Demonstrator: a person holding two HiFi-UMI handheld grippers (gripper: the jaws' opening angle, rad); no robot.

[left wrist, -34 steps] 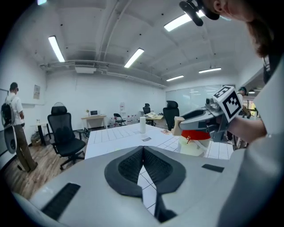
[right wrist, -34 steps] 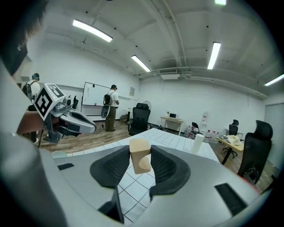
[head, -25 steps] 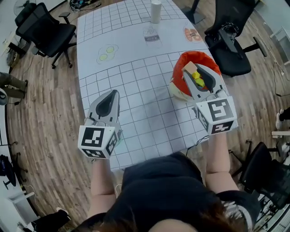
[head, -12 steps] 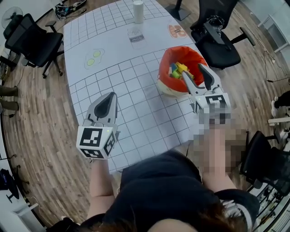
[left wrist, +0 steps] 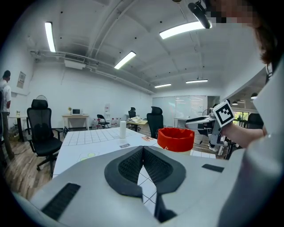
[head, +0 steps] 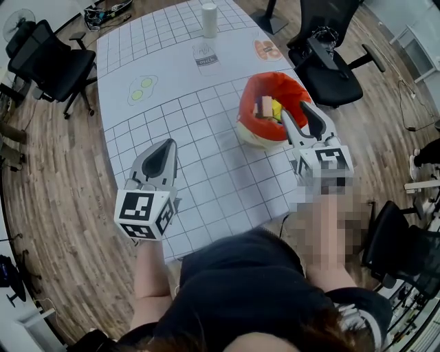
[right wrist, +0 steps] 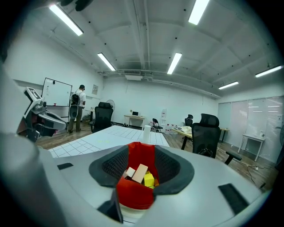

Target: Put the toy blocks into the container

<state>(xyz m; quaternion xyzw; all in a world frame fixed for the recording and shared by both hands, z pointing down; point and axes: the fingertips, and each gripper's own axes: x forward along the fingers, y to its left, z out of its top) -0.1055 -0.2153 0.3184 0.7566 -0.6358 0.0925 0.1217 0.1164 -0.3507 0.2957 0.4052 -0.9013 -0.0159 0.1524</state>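
Note:
A red-lined container (head: 275, 77) stands on the gridded table (head: 206, 172) at the right. Several toy blocks lie inside it, among them a beige one (head: 265, 106) and a yellow one (head: 276, 108). My right gripper (head: 295, 110) sits just off the container's near right rim. Its jaws are closing with nothing between the pads. In the right gripper view the container (right wrist: 133, 195) and the beige block (right wrist: 140, 173) show through the gap of that gripper (right wrist: 142, 147). My left gripper (head: 168, 142) hovers over the table's near left, shut and empty, as also seen in its own view (left wrist: 142, 149).
A white cylinder (head: 210, 19) and a small card (head: 204, 60) stand at the far end of the table. Printed pictures (head: 141, 88) mark the mat. Black office chairs (head: 51, 58) (head: 326, 62) flank the table. A person (right wrist: 79, 113) stands far off by a whiteboard.
My right gripper has drawn back from over the container to its near right rim, and the yellow block that was between its jaws is no longer there. The left gripper has stayed put.

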